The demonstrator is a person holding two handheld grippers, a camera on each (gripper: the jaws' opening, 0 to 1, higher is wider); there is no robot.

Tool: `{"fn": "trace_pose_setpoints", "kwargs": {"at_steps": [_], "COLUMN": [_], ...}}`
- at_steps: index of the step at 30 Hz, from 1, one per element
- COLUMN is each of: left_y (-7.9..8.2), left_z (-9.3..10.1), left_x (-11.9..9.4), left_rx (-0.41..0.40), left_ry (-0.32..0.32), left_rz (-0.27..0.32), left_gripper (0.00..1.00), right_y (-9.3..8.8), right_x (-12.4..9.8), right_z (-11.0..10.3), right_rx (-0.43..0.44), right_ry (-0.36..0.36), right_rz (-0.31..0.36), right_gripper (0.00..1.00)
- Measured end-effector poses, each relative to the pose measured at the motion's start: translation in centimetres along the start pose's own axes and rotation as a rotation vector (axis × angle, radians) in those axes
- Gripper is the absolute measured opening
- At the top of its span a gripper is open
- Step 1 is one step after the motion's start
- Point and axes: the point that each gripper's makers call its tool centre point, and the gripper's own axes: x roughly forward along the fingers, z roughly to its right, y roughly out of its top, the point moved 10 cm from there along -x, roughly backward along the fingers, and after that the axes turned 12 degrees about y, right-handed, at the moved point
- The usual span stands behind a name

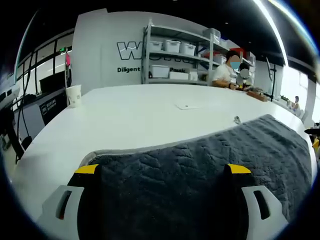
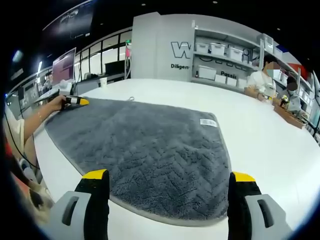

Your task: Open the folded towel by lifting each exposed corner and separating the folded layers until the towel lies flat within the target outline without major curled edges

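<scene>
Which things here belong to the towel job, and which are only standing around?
For the job: grey towel; left gripper; right gripper; white table under it.

Just around: paper cup; shelf with bins; seated person.

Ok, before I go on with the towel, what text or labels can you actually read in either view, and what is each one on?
"W": large outlined letter on the white wall behind the shelving; the rest is hidden by the shelf.
"Diligent": small dark word under it, clearest in the left gripper view.
"Passi": partial word showing between shelf bins in the right gripper view.
White tag on the grey towel: print too small to read.
</scene>
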Motion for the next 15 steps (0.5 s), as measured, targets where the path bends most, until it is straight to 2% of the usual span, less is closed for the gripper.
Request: {"fn": "trace_pose_setpoints", "kwargs": {"at_steps": [6,9,13,15], "left_y": [0.3,1.0,1.1,1.2], "left_z": [0.1,1.7,2.0,4.1], "left_x": [-0.6,-3.3,-3.7,-7.7], "left_rx": [-0.006,0.008,0.010,0.039], "left_ry": [-0.015,-0.043,-0.048,-0.112], "left_rz": [0.000,0.038,0.039,0.061], "left_gripper": [1.00,1.00,1.00,1.00], "right_y": [0.8,3.3,3.6,6.2], "right_x": [0.0,1.1,1.3,3.7], "right_z": [0.5,2.0,2.2,3.5], "right_rx": [-0.003,-0.014,-0.016,-0.048], "right_ry": [0.002,0.028,0.033,0.074], "right_rz": [0.030,0.120,0.127,0.150], "right_gripper": [0.99,0.99,0.99,0.99]}}
